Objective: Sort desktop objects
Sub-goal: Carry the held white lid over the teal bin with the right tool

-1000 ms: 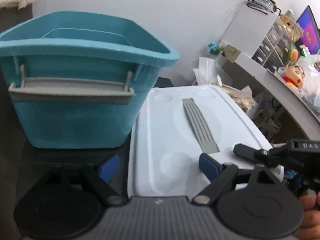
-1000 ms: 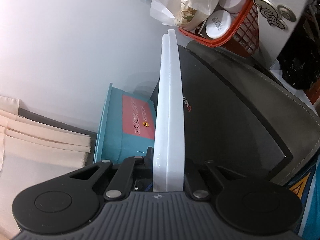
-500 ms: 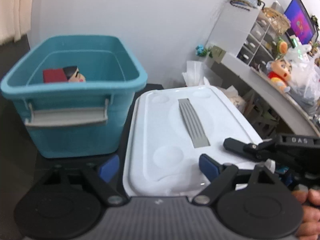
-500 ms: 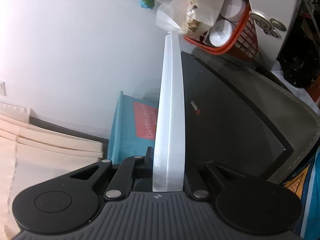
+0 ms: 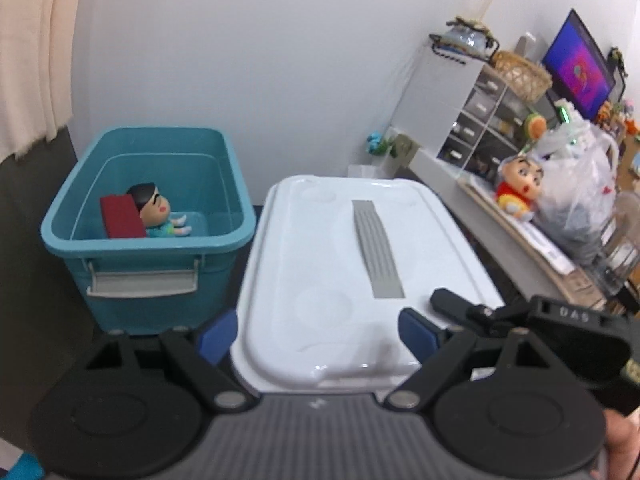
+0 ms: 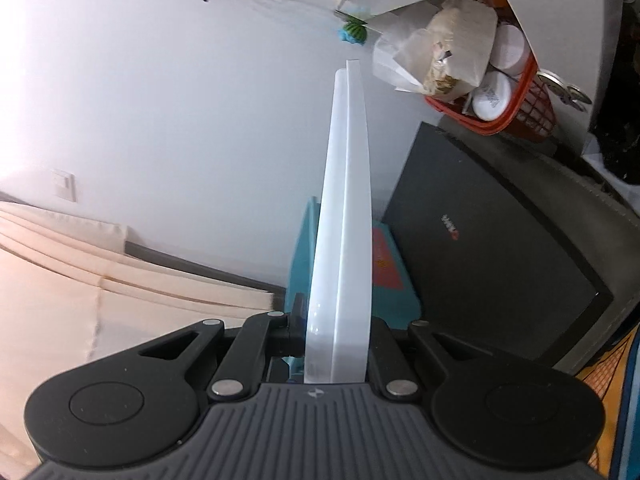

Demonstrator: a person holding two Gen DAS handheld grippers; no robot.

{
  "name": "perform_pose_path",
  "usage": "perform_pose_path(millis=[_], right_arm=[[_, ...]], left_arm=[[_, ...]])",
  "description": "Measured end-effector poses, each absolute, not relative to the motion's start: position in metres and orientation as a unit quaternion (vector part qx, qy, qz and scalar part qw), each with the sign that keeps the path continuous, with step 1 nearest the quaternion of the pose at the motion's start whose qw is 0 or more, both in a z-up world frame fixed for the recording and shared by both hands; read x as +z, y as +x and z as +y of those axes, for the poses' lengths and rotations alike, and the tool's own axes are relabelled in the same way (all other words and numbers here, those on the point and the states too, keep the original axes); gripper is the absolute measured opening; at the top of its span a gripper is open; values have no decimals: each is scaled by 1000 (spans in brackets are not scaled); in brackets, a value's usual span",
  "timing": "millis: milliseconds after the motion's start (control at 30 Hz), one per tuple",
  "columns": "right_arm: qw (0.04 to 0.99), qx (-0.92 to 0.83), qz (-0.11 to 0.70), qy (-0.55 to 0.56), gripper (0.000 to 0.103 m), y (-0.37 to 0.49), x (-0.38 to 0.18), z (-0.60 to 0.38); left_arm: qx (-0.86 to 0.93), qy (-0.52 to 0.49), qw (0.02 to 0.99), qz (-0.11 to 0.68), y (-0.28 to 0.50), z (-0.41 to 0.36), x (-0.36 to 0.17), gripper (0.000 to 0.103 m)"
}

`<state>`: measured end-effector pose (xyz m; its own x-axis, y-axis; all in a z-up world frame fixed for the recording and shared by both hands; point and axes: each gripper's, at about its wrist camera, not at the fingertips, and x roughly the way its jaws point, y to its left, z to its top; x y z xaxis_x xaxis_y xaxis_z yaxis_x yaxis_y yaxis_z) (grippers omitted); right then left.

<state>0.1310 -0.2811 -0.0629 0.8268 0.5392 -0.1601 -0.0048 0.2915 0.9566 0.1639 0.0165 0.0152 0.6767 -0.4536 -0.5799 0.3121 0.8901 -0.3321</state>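
While my right tongs [image 6: 336, 356] are clamping the white lid [image 5: 352, 280], its length running away from me, the teal bin [image 5: 148, 236] is holding a doll [image 5: 154, 212] and red block [image 5: 122, 216]; left tongs [image 5: 320, 332] are gaping.

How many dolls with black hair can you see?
2. One doll lies inside the teal bin, beside a red block. The other doll sits on the shelf at right. The bin may hide more.

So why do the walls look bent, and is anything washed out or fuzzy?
Left wrist view: fisheye lens bows the wall and darkens the corners; glare streaks the near edge of the lid; the shelf at right is soft. Right wrist view: same bending, the wall blown out bright at left, the lid seen edge-on and glowing.
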Motion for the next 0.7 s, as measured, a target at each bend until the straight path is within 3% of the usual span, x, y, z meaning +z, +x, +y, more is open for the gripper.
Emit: perform_pose_path(millis=[700], right_arm=[[745,265,220,571,8,112,-41,-272]], left_arm=[[-206,-97,921,316,131,32,58,90]])
